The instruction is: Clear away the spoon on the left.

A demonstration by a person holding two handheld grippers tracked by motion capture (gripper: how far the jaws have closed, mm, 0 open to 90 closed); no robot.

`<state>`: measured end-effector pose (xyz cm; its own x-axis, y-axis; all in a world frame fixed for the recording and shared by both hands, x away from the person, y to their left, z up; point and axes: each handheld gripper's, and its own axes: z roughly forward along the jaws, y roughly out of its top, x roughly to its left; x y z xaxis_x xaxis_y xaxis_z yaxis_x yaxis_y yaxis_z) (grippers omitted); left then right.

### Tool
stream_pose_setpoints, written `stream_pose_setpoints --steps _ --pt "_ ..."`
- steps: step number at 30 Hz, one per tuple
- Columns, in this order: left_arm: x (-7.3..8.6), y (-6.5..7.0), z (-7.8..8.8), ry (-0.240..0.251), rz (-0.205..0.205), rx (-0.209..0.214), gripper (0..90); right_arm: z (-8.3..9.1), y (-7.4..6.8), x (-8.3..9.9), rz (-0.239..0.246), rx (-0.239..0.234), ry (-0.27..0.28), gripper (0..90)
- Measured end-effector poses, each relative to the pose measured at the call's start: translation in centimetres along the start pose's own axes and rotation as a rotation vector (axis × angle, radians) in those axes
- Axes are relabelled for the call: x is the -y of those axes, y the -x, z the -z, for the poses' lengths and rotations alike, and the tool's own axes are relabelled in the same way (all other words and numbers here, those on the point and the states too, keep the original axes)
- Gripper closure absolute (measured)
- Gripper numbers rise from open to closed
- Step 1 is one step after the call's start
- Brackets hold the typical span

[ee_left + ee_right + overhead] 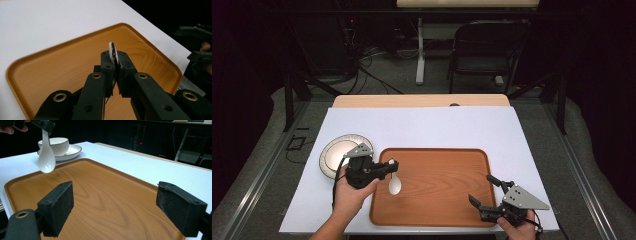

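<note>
A white ceramic spoon [394, 184] hangs bowl-down over the left part of the wooden tray [447, 200], held by its handle in my left gripper [391, 165]. Between that gripper's pads the handle's end [113, 50] sticks up, with the tray [50, 72] below. From the right gripper view the spoon [46, 157] dangles just above the tray [100, 195] near its far left corner. My right gripper [482, 191] rests at the tray's front right corner, jaws wide apart and empty; its pads [58, 205] frame bare wood.
A white bowl [55, 145] sits on a plate [337, 152] left of the tray, on the white table cover [422, 125]. A black chair [487, 50] and desk legs stand beyond the table's far edge.
</note>
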<state>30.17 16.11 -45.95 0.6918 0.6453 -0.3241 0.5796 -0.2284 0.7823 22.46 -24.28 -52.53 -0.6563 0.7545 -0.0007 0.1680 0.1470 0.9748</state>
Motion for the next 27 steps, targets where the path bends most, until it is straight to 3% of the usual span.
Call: stream_pose_setpoints --steps 7,16,27 --pt "1.0 0.0 -0.6 -0.043 0.016 0.017 85.0 0.0 0.0 0.0 0.002 -0.001 0.0 14.2" --pt "1.8 -0.3 -1.3 -0.1 0.068 0.05 84.9 0.0 0.0 0.0 0.0 0.0 0.0 14.2" --pt "2.1 -1.4 -1.7 -0.112 0.13 0.073 84.9 -0.1 0.0 0.0 0.002 -0.001 0.002 14.2"
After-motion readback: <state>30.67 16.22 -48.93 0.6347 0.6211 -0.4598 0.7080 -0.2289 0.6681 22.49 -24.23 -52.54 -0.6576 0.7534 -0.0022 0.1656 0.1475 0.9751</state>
